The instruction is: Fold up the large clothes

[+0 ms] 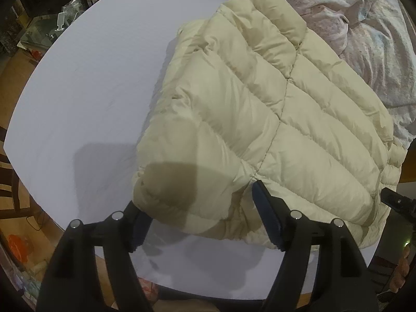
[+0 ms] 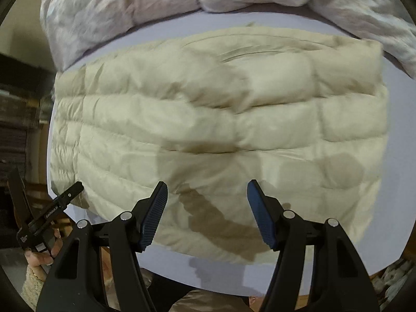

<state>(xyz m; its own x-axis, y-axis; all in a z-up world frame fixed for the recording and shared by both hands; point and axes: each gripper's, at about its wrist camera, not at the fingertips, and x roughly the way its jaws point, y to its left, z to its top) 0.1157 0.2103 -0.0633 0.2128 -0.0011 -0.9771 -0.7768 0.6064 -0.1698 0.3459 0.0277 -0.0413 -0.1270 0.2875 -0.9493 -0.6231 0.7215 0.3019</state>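
One cream quilted jacket (image 1: 260, 119) lies folded on one pale worktop (image 1: 91, 78). One crumpled, pale patterned cloth (image 1: 364, 39) is heaped along the far edge. Two grippers show, the left gripper (image 1: 200, 218) and the right gripper (image 2: 206, 213), each with two jaws.

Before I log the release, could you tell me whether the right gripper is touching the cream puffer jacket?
Apart. In the right wrist view the right gripper hangs open above the cream puffer jacket, nothing between its pads, its shadow cast separately on the fabric.

cream puffer jacket (image 1: 260, 119) — folded, flat on table
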